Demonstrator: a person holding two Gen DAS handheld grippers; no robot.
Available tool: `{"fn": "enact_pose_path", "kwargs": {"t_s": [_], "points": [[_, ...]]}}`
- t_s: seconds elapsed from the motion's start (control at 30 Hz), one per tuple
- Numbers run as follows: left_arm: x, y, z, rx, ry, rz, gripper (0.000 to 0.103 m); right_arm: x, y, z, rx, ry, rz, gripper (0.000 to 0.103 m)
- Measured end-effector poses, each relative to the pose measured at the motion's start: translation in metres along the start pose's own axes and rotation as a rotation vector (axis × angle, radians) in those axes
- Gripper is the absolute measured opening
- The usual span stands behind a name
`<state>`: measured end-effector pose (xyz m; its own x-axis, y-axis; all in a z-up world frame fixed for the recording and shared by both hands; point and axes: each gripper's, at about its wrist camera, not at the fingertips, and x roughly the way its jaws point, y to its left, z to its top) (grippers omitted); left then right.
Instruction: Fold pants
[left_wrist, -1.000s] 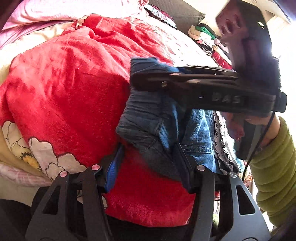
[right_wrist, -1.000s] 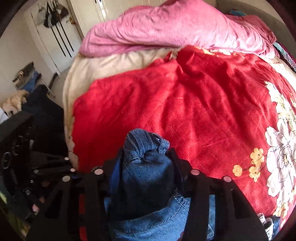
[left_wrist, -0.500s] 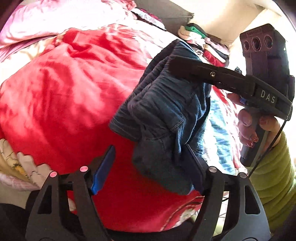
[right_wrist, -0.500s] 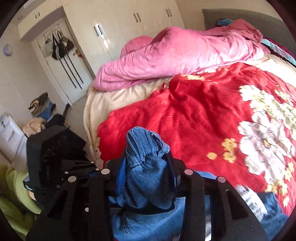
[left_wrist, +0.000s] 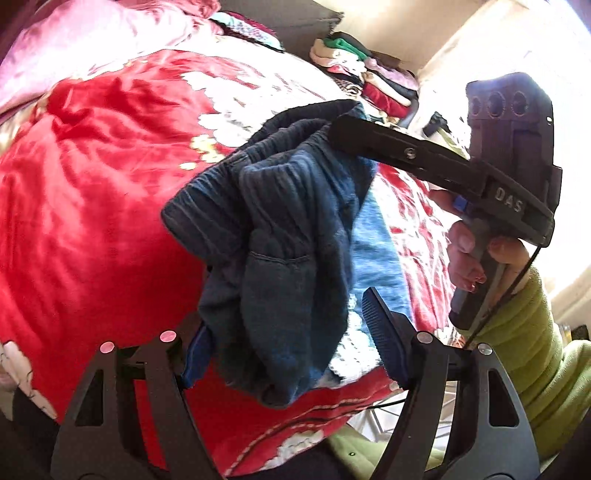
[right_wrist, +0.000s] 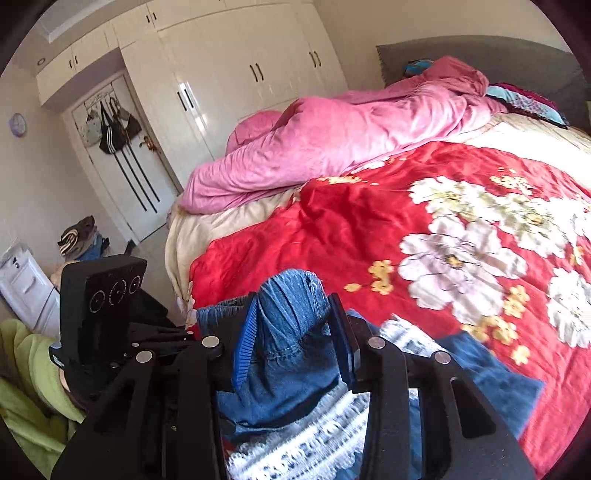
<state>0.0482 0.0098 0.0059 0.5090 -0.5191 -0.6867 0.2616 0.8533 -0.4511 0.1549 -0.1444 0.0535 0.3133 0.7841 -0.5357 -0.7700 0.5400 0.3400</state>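
Pants (left_wrist: 288, 236) bunched, lifted over red floral quilt (left_wrist: 92, 206) on bed. Our right tongs (right_wrist: 295, 343) clamp denim; left tongs (left_wrist: 291, 354) spread wide, cloth hanging between. Pink duvet (right_wrist: 332, 147) heaped behind; clothes pile (left_wrist: 362, 77) at far corner.

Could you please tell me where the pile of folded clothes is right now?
In the left wrist view the pile of folded clothes sits at the upper right, at the far edge of the red floral quilt.
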Motion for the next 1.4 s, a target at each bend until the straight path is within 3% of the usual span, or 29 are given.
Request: {"fn": "enact_pose_path", "kwargs": {"t_s": [0.2,0.3,0.47,0.53,0.63,0.77,0.87,0.97,1.1,1.27,1.4], "points": [[0.011,-0.034,0.002,0.064,0.007,-0.039,0.065,-0.028,-0.013,-0.013,0.031,-0.043,-0.021,0.036],[0.019,-0.052,-0.002,0.120,0.039,-0.119,0.066,-0.047,-0.023,-0.023,0.061,-0.070,-0.062,0.036],[0.012,-0.053,-0.007,0.116,0.019,-0.183,0.066,-0.077,-0.036,-0.049,0.093,-0.075,-0.253,0.040],[0.003,-0.051,-0.005,0.122,-0.012,-0.156,0.066,-0.085,-0.039,-0.058,0.115,-0.078,-0.287,0.040],[0.000,-0.053,-0.005,0.152,-0.028,-0.053,0.066,-0.091,-0.040,-0.069,0.153,-0.082,-0.313,0.040],[0.017,-0.062,-0.009,0.200,0.010,0.046,0.066,-0.082,-0.035,-0.074,0.157,-0.058,-0.299,0.051],[0.030,-0.067,-0.022,0.236,0.063,0.053,0.066,-0.065,-0.026,-0.072,0.133,-0.011,-0.293,0.055],[0.041,-0.072,-0.032,0.282,0.100,0.059,0.066,-0.047,-0.021,-0.077,0.082,0.081,-0.358,0.056],[0.047,-0.069,-0.035,0.272,0.129,0.031,0.066,-0.037,-0.031,-0.097,0.091,0.181,-0.420,0.054],[0.040,-0.070,-0.036,0.271,0.121,0.012,0.067,-0.041,-0.031,-0.109,0.117,0.159,-0.421,0.054],[0.026,-0.068,-0.031,0.253,0.089,0.016,0.069,-0.057,-0.028,-0.104,0.147,0.078,-0.388,0.056]]}}
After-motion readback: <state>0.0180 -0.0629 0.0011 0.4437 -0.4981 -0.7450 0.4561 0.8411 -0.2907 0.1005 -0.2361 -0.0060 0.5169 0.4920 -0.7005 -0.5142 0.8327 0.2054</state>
